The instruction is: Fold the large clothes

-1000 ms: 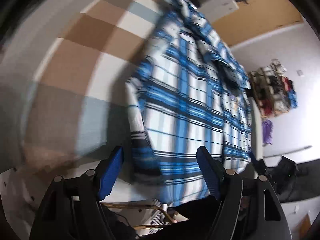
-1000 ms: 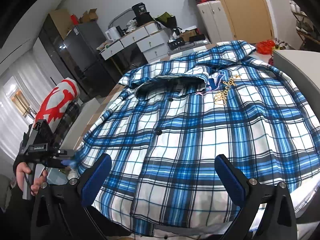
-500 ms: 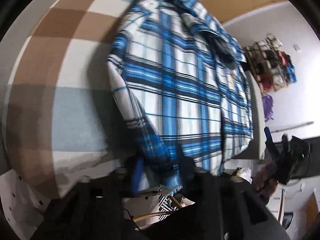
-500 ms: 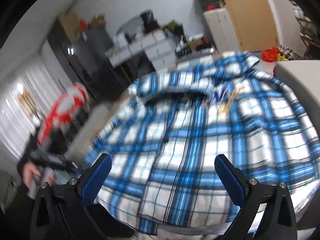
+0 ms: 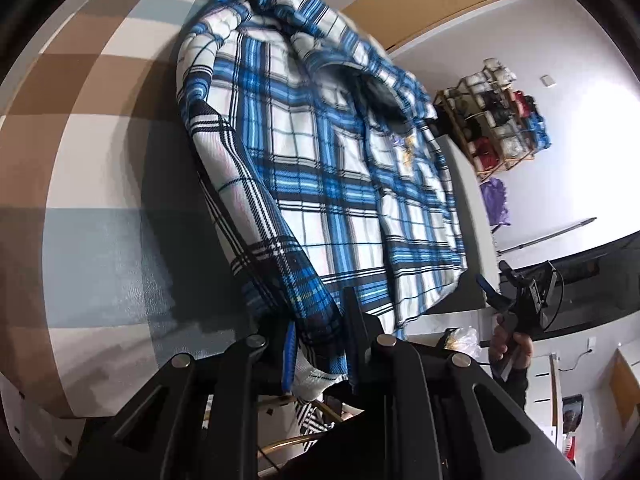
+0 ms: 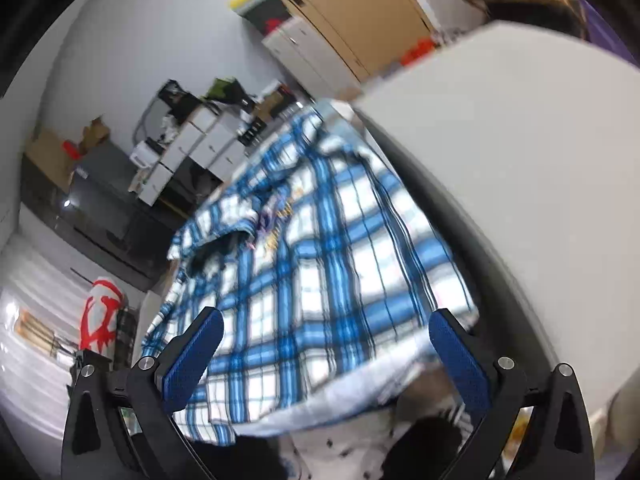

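A blue, white and black plaid shirt (image 5: 340, 168) lies front up on a bed cover (image 5: 100, 120) checked in brown, white and grey-blue. My left gripper (image 5: 320, 332) is closing on the shirt's near hem corner, and the fabric is bunched between its blue pads and lifted a little. My right gripper (image 6: 324, 320) stands open above the shirt (image 6: 320, 264), at its hem on the other side, with nothing between its fingers. The left wrist view shows that same right gripper (image 5: 500, 292) held in a hand beyond the shirt's far corner.
A white tabletop (image 6: 520, 160) borders the shirt on the right. A rack (image 5: 500, 120) full of goods stands against the far wall. White drawer units (image 6: 200, 136) and a dark cabinet line the back wall. A red-and-white roll (image 6: 100, 316) stands at the left.
My left gripper went from wide open to shut on the shirt's hem corner and raised it. My right gripper swung right along the hem and rolled, staying open.
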A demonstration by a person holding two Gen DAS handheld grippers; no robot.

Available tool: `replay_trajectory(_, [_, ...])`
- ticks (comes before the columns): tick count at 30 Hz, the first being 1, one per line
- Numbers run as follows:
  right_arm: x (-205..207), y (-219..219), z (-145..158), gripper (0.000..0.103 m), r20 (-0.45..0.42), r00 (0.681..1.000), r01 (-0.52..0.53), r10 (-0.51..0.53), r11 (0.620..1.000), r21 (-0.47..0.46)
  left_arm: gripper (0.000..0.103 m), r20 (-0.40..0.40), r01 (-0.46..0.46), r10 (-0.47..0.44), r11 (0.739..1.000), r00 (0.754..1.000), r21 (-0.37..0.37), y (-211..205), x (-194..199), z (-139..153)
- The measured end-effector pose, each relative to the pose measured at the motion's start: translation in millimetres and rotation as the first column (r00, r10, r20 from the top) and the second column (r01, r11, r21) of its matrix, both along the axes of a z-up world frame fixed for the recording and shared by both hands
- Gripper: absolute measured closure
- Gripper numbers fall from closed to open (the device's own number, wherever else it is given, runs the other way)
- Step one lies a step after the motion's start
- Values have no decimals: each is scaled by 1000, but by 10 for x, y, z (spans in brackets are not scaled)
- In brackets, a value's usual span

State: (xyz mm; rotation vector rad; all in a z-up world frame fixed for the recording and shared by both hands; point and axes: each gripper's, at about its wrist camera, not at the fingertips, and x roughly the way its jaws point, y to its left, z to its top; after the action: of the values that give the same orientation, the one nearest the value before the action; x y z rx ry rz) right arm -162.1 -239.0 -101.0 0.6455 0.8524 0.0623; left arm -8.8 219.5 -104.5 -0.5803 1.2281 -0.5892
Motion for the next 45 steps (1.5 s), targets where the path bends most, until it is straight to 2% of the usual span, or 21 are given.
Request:
replay_trajectory(2, [49, -14, -112, 0, -103, 990, 87, -93, 994, -60, 89, 9, 2, -2, 1000, 1000, 10, -40, -5, 13])
replay_trajectory(4, [137, 53, -99, 0, -102, 990, 91, -100, 991, -96, 89, 17, 11, -11, 1000, 1000, 16, -65, -11, 21])
replay_trajectory(8, [326, 100, -166, 0, -159, 975, 134, -156, 981, -139, 89, 3, 14, -14, 1000, 1000, 25, -66, -11, -9])
replay_trajectory(11, [418, 172, -230, 0, -216, 952, 168, -216, 961, -221, 89, -1, 9, -9, 999, 1000, 32, -39, -22, -18])
replay_trajectory(13, [414, 178, -326, 0, -264, 934, 187, -239, 960, -209, 89, 0, 12, -12, 1000, 1000, 27, -28, -25, -15])
replay_trajectory(15, [423, 228, -398, 0, -282, 927, 190, -247, 958, -216, 89, -3, 11, -11, 1000, 1000, 12, -20, -21, -19])
replay_trajectory(18, [506, 247, -435, 0, -271, 917, 218, -294, 936, -278, 89, -8, 7, -7, 1000, 1000, -11, 8, -28, -25])
replay_trajectory(21, [581, 154, -538, 0, -265, 896, 274, -355, 914, -298, 89, 13, 20, -20, 999, 1000, -38, 34, -57, 8])
replay_trajectory(22, [608, 151, -588, 0, -278, 894, 271, -351, 919, -287, 89, 21, 24, -24, 999, 1000, -41, 44, -70, 20])
replay_trajectory(23, [624, 152, -610, 0, -264, 901, 275, -343, 924, -265, 89, 25, 23, -22, 999, 999, -37, 56, -76, 25])
replay_trajectory(27, [704, 248, -536, 1, -214, 918, 249, -333, 907, -339, 89, 16, 22, -22, 999, 1000, -47, 107, -81, 12])
replay_trajectory(28, [715, 267, -515, 2, -204, 924, 245, -324, 910, -335, 89, 15, 20, -19, 999, 1000, -49, 113, -83, 13])
replay_trajectory(30, [669, 299, -446, 13, -166, 934, 249, -317, 909, -333, 89, 14, 19, -19, 998, 1000, -53, 115, -84, 10])
replay_trajectory(35, [521, 464, -257, 16, -86, 954, 237, -287, 898, -370, 89, 21, 13, -11, 996, 1000, -88, 130, -104, 28])
replay_trajectory(40, [520, 730, -46, 21, 43, 985, 170, -167, 900, -402, 89, -5, -2, 2, 996, 1000, -85, 158, -79, -15])
replay_trajectory(42, [624, 828, -92, 21, 15, 991, 129, -137, 887, -444, 89, -14, -4, 3, 997, 1000, -76, 153, -78, -24])
replay_trajectory(45, [674, 773, -168, 24, -29, 991, 107, -129, 909, -404, 89, -18, -3, 2, 998, 1000, -57, 144, -72, -29])
